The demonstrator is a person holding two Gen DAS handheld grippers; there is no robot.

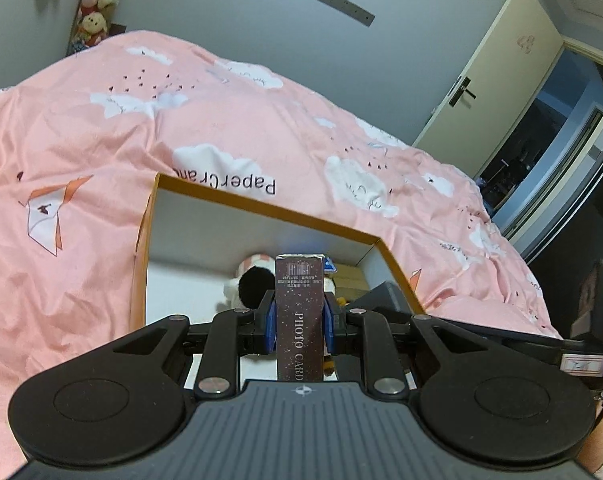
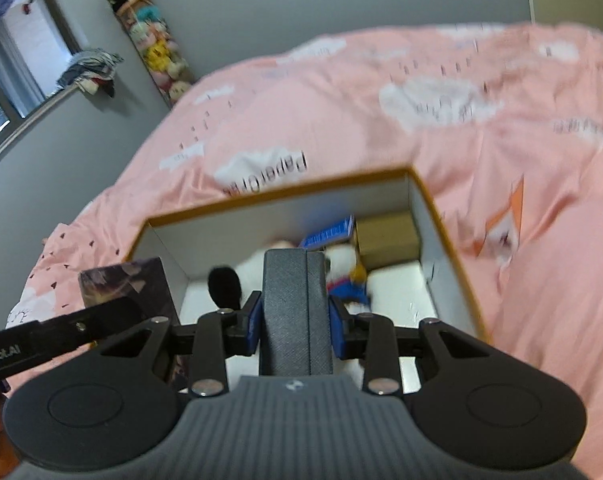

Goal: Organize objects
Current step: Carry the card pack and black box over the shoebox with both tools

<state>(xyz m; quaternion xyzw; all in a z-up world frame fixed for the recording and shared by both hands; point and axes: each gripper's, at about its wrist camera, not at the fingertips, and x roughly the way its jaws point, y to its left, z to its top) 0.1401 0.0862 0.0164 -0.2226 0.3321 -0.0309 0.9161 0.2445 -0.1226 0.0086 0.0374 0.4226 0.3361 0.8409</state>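
My left gripper (image 1: 299,320) is shut on a dark sparkly "PHOTO CARD" box (image 1: 300,312), held upright above the near side of an open orange-rimmed box (image 1: 261,208) on the bed. My right gripper (image 2: 293,320) is shut on a grey textured case (image 2: 293,312), also over the open box (image 2: 277,194). Inside the box lie a plush toy (image 2: 341,276) with a black round part (image 2: 225,286), a blue card packet (image 2: 329,234) and a brown cardboard box (image 2: 387,236). The photo card box and left gripper show at the left of the right wrist view (image 2: 125,284).
The box sits on a pink quilt (image 1: 181,120) with clouds and paper cranes. A door (image 1: 489,76) stands open at the right. Hanging plush toys (image 2: 157,48) line the wall corner, and a window sill with clothes (image 2: 89,68) is at the left.
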